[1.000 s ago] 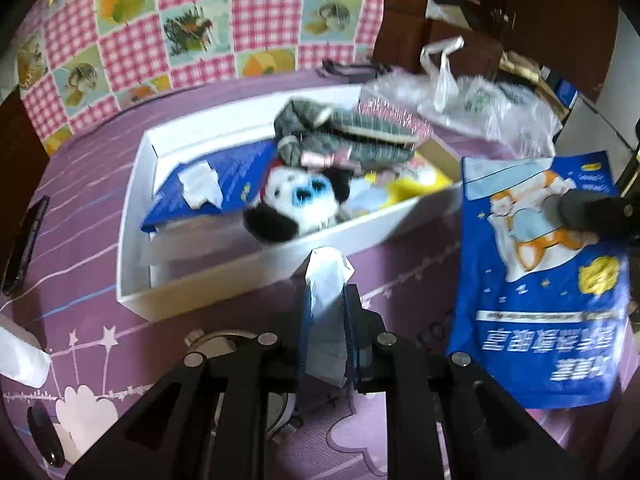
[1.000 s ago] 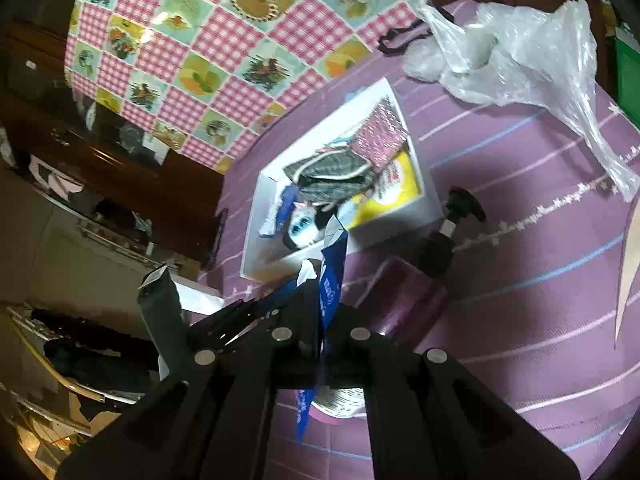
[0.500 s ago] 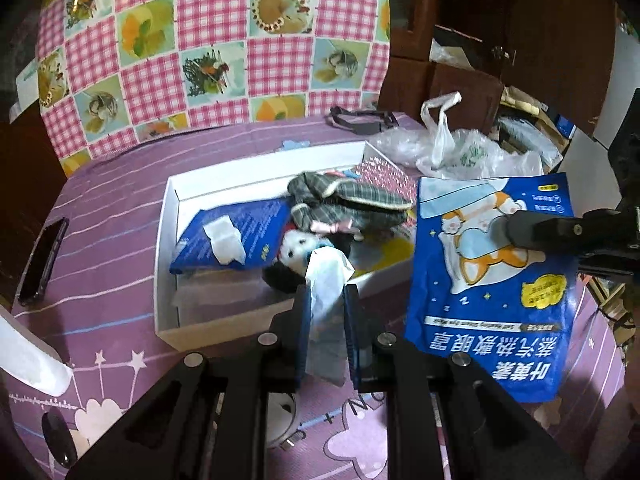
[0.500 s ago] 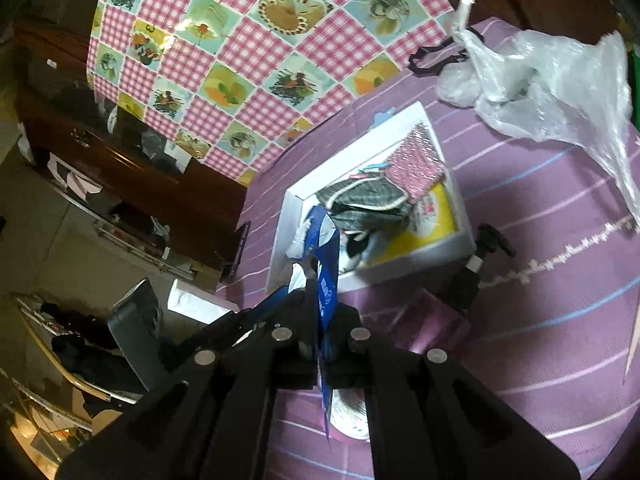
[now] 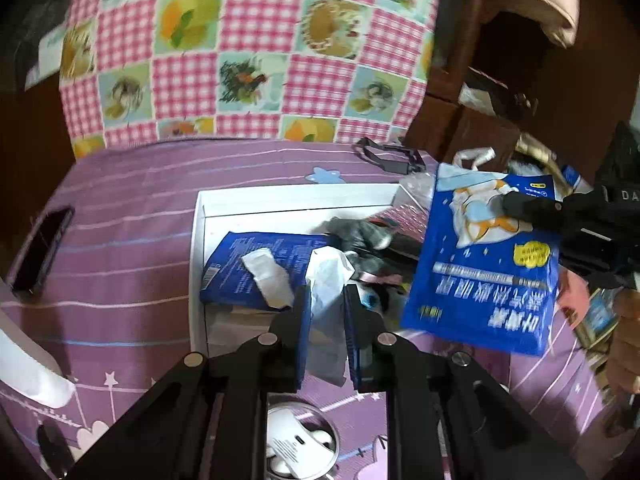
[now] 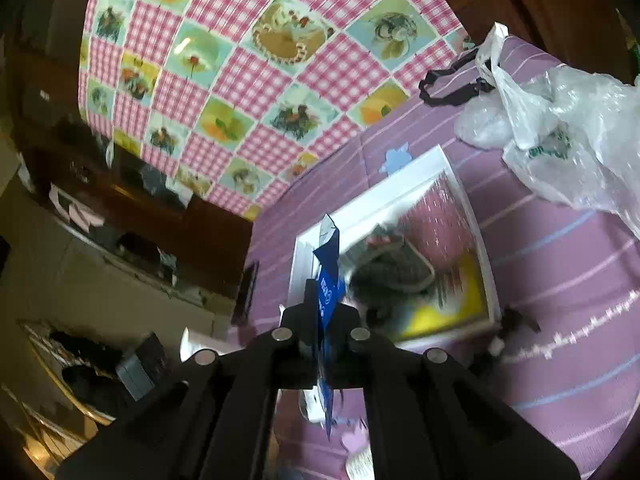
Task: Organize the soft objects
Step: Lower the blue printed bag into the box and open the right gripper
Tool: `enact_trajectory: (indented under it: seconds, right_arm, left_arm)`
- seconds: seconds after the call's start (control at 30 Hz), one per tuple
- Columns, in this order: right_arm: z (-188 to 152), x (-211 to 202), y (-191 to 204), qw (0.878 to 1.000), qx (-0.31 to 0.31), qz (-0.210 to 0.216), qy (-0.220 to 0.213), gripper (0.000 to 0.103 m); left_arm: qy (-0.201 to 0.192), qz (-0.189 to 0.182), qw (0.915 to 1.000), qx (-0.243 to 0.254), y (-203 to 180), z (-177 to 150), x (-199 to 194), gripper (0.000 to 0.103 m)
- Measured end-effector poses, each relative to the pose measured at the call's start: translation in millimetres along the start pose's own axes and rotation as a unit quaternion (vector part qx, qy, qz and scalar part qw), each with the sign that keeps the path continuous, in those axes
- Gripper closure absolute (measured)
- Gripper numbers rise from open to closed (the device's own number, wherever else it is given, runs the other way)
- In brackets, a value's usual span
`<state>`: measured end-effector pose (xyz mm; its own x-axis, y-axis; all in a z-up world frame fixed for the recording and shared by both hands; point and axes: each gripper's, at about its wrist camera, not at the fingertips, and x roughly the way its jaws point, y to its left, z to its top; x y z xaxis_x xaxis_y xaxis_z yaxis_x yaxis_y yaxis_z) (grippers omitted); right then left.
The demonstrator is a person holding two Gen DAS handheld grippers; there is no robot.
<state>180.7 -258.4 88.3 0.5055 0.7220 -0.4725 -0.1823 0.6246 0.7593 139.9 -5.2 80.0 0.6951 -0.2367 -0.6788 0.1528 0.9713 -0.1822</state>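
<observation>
My left gripper (image 5: pixel 325 300) is shut on a white tissue packet (image 5: pixel 328 280), held above the near edge of the white box (image 5: pixel 199 240). The box holds a flat blue pouch (image 5: pixel 240 260) with a white wad on it, a grey plaid soft toy (image 5: pixel 360 236) and a pink sparkly pouch (image 6: pixel 444 208). My right gripper (image 6: pixel 326 300) is shut on a blue printed pouch (image 5: pixel 488 256), which hangs in the air at the box's right end. In the right wrist view that blue pouch (image 6: pixel 329 280) shows edge-on between the fingers (image 6: pixel 310 300).
A purple striped cloth (image 5: pixel 120 208) covers the table. A dark phone (image 5: pixel 40 252) lies at its left edge. A round tin (image 5: pixel 300 440) with white items sits below my left gripper. Crumpled plastic bags (image 6: pixel 560 136) and a black strap (image 6: pixel 452 88) lie beyond the box. A hand (image 5: pixel 624 340) shows at right.
Both grippers have risen and drawn back from the box, which now looks smaller and farther. The blue pouch has swung up and inward over the box's right end. Both grips held.
</observation>
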Motion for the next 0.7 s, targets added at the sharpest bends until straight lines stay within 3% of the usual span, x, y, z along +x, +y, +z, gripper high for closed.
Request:
enact_trajectory:
  seconds: [0.2,0.3,0.47,0.6,0.7]
  right_arm:
    - [18.4,16.2,-9.9,0.997,0.061,0.022,-0.042,0.101]
    - [25.1,30.6,-17.5,0.994,0.096,0.018,-0.056,0.101]
    - [25.8,54.4,-42.6,0.978,0.186,0.024,-0.086,0.101]
    - [18.2,69.7,-58.2,0.971,0.219,0.027,-0.088,0.097]
    - [9.8,72.6,-68.8,0.96,0.255,0.026,-0.11,0.097]
  left_arm:
    - [0.006,0.011,0.9998,-0.017,11.7,11.8,19.3,0.088]
    - [0.01,0.037,0.9991,-0.018,11.9,15.5,33.9,0.088]
    - [0.012,0.068,0.9973,-0.024,14.2,17.6,57.6,0.088]
    - [0.025,0.093,0.9952,-0.019,19.9,15.6,74.3,0.088]
    - [0.022,0.087,0.9954,-0.033,26.4,17.6,77.0,0.088]
